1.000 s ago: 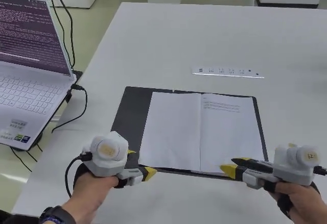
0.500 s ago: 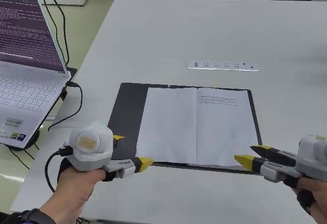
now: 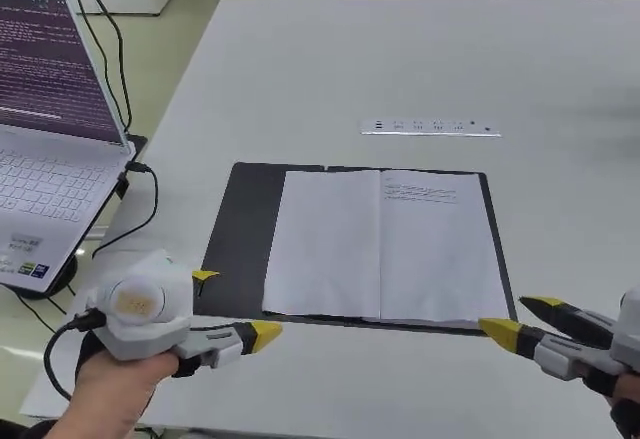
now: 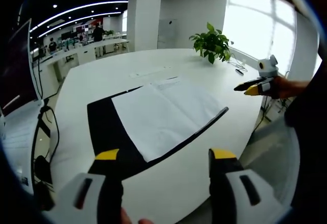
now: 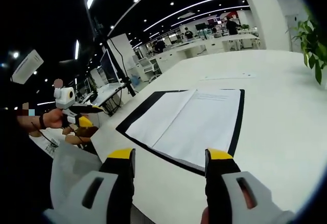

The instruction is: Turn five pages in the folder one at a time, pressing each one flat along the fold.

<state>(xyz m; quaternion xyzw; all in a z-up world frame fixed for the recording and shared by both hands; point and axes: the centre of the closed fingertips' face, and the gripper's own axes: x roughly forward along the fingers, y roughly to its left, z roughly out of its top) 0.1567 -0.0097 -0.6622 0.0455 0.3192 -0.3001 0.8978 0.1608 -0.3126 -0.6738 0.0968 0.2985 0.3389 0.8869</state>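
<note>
Lying spread flat mid-table [image 3: 400, 49], the folder [image 3: 245, 239] shows two white pages [image 3: 330, 244], with printed lines at the top of the right one. At its 7 o'clock the left gripper [image 3: 235, 304] hovers off the near corner, jaws parted, gripping nothing. At 5 o'clock the right gripper [image 3: 522, 317] is likewise released, apart from the folder. A power strip [image 3: 430, 128] lies at 12 o'clock, a laptop [image 3: 50, 159] at 9.
</note>
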